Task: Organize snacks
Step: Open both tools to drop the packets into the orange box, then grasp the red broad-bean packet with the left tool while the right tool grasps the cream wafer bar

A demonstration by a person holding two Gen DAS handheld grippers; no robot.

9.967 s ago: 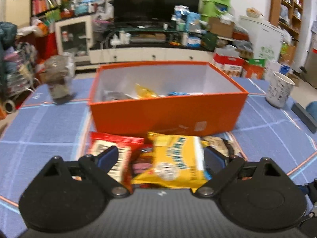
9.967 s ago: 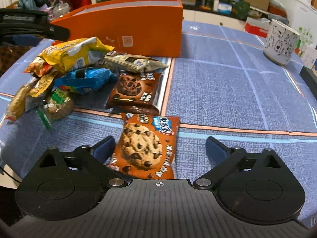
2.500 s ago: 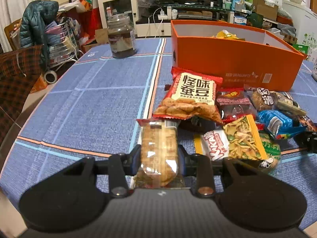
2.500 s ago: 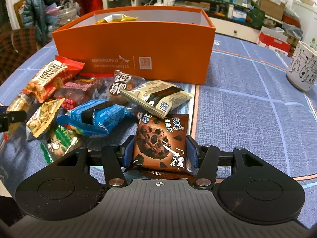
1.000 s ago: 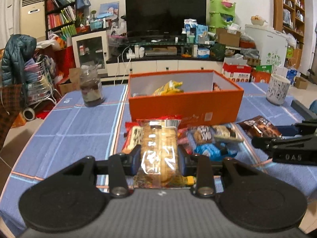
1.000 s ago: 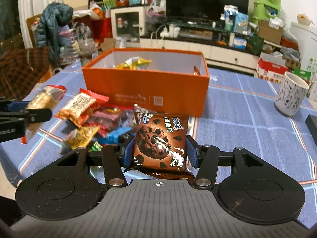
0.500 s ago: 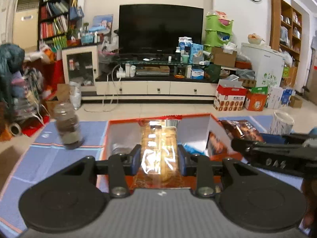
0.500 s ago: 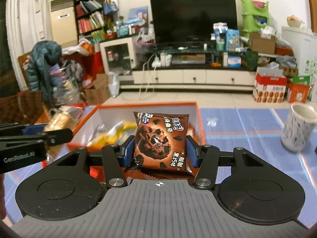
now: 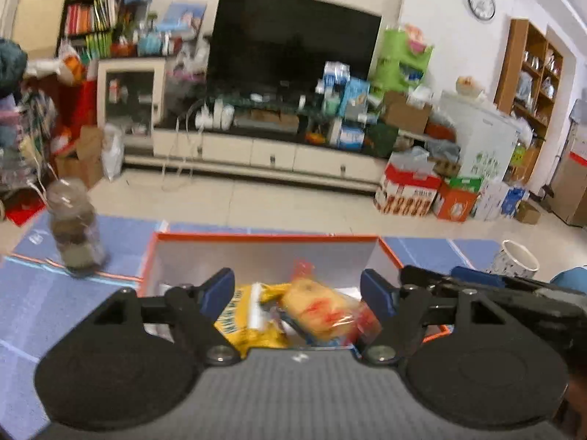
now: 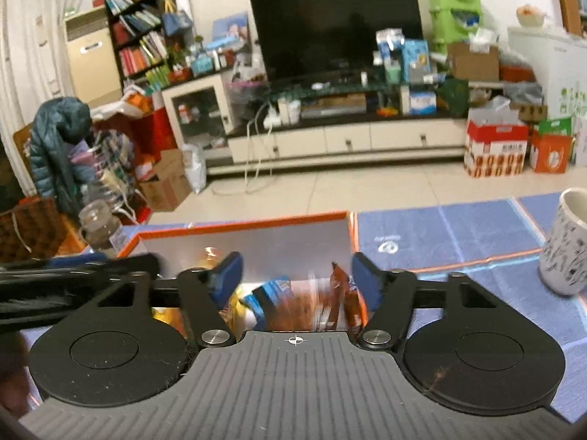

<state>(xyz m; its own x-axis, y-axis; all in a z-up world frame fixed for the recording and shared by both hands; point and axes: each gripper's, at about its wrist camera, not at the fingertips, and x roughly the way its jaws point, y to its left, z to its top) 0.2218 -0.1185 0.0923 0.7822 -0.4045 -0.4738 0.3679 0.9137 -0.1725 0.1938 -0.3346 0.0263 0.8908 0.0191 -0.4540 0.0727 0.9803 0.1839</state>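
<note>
Left wrist view: your left tool [image 9: 298, 291] has gone from clamped on the clear-wrapped biscuit pack [image 9: 323, 310] half a second ago to jaws spread wide, and the pack now sits below the fingers inside the orange box [image 9: 256, 236], lying tilted on the yellow snack bag [image 9: 238, 321] at roughly 6 o'clock in the box. Right wrist view shows the same story: your right tool [image 10: 295, 280] was gripping the brown cookie pack [image 10: 304, 310] and is now open, with the pack a motion-blurred brown streak between the fingers, so I judge it is dropping into the box's 4 o'clock corner beside a blue packet [image 10: 268, 293]; cannot tell yet if it has settled. Net effect: two more snacks binned in one go and both tools free for the next pick. Whatever is left on the tabletop [image 10: 458, 234] is out of frame, under the tool bodies. Surroundings: glass jar [image 9: 73, 227] at 10 o'clock of the box, patterned mug [image 10: 567, 242] at 3 o'clock, both well apart from the box. Main obstruction is yourself: the two tools hang close side by side over the box, the right one visible at the left camera's 3 o'clock edge, so pull them back apart, not crossing. Box walls are tall; I'd lift clear before retreating toward 6 o'clock.
</note>
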